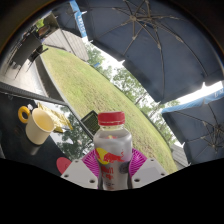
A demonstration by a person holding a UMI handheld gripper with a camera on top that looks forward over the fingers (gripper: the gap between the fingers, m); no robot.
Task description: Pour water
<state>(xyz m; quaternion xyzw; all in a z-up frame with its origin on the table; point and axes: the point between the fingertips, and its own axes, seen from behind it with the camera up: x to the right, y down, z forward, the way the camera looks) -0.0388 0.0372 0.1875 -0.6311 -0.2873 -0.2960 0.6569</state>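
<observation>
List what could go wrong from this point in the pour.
1. The bottle sits between the pink pads of the gripper with its cap on; tipping now likely pours nothing.
2. The yellow mug stands off to one side on the dark table, so a poorly aimed pour may spill.

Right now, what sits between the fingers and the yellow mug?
The red-capped bottle stands between the fingers. From it to the yellow mug, the gripper view shows only bare dark table.
</observation>
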